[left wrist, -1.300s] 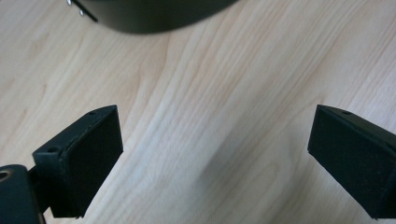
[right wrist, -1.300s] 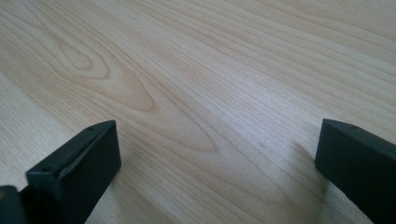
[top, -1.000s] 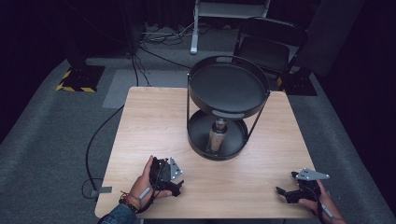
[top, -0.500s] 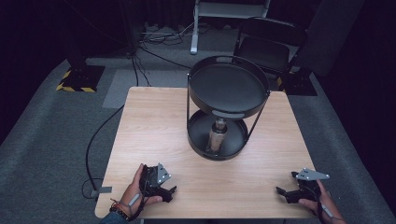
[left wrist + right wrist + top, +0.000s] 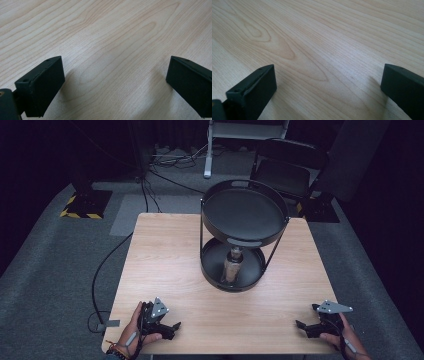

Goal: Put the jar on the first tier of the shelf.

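A black two-tier round tray stand point(image 5: 244, 210) stands on the wooden table point(image 5: 165, 260), toward its far right. On its lower tier stands a small bottle point(image 5: 232, 267) with a pale body. My left gripper point(image 5: 172, 329) rests near the table's front left edge, held by a hand, and it is open. My right gripper point(image 5: 303, 326) rests at the front right corner, open as well. In the left gripper view the two black fingers point(image 5: 40, 87) stand wide apart over bare wood. The right gripper view has the same wide gap between its fingers point(image 5: 249, 92), nothing held.
A black cable point(image 5: 100, 275) trails off the table's left side onto the grey carpet. Behind the table are a black chair point(image 5: 287, 170), a white stand leg point(image 5: 207, 155) and a yellow-black striped base point(image 5: 82, 205).
My left gripper has drawn back toward the front left edge of the table and lowered onto it. The right gripper has stayed where it was.
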Available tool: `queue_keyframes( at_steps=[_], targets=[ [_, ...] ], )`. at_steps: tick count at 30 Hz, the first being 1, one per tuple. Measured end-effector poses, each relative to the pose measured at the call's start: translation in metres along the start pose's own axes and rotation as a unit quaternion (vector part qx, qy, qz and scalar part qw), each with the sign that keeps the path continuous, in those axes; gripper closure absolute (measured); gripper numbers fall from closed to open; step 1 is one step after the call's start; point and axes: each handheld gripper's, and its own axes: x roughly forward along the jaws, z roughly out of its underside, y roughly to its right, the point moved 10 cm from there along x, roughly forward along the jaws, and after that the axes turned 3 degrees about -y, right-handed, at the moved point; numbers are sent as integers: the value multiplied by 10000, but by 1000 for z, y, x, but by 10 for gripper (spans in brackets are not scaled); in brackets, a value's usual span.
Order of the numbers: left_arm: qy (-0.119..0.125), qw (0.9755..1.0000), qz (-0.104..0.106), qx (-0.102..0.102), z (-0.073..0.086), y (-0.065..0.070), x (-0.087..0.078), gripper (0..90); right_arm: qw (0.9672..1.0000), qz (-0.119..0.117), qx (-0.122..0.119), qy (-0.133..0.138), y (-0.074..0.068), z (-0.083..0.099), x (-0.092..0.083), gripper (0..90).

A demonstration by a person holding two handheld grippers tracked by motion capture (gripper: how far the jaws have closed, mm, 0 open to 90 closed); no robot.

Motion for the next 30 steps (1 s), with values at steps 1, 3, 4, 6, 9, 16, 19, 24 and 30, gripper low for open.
queue_keyframes(
  at_steps=[1,3,4,6,9,16,19,24,30],
  targets=[
    [-2,10000,9,-4,0,0,0,12,10000,2,1,2,0,0,0,0],
    [-3,10000,31,-9,0,0,0,9,10000,2,1,2,0,0,0,0],
    [-6,10000,22,-7,0,0,0,9,10000,1,2,1,0,0,0,0],
    [-6,10000,21,-8,0,0,0,8,10000,4,2,1,0,0,0,0],
    [-6,10000,26,-3,0,0,0,7,10000,12,16,-2,0,0,0,0],
    [-6,10000,24,-1,0,0,1,7,10000,12,16,-1,0,0,0,0],
    [-12,10000,15,2,0,0,1,6,10000,11,17,-1,0,0,0,0],
    [-5,10000,33,9,0,0,0,6,10000,11,16,-2,0,0,0,0],
    [-13,10000,37,18,0,0,1,5,10000,7,10,0,0,0,0,0]
  ],
)
